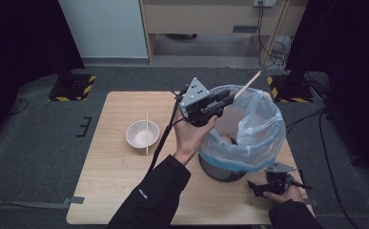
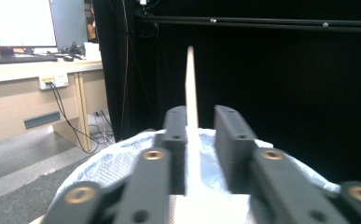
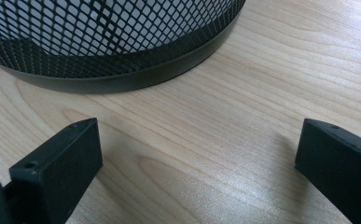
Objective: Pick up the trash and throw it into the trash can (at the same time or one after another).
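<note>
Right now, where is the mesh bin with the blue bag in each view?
High view: mesh bin right of centre on the table, below the left gripper.
Left gripper view: its bag rim behind the jaws.
Right gripper view: its black base along the top.
Shared landmark: the table beneath the bin.

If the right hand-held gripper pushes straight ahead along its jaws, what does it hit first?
Most likely the black mesh bin: in the right gripper view its base ring lies just beyond the open right hand-held gripper, with bare table between. Its exact distance is unclear.
</note>
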The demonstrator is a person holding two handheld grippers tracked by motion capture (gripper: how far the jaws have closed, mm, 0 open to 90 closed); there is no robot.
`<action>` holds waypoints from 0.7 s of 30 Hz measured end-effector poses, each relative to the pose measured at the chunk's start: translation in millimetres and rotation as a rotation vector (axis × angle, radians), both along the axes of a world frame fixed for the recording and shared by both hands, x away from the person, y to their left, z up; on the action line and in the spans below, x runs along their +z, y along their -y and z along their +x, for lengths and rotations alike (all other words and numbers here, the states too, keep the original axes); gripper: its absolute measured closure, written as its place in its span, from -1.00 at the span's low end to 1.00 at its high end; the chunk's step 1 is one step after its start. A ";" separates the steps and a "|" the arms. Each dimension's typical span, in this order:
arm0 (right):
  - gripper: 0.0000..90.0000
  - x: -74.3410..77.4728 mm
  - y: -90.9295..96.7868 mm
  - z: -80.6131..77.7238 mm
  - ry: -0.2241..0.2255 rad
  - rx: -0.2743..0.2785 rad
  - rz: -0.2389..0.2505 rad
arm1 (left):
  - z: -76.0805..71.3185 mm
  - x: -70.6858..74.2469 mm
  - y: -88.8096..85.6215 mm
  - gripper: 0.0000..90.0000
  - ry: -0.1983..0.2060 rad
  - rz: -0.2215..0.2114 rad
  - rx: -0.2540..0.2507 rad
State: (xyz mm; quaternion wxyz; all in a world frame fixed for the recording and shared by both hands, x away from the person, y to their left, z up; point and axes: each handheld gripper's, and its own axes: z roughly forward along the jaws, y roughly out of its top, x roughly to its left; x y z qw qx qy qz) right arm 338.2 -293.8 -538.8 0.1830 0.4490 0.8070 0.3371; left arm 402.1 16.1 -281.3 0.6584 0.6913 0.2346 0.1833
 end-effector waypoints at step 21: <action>-0.98 0.2 0.1 -0.2 -0.003 0.004 -0.002 | -18.6 -9.8 -145.4 -0.02 0.010 0.044 0.261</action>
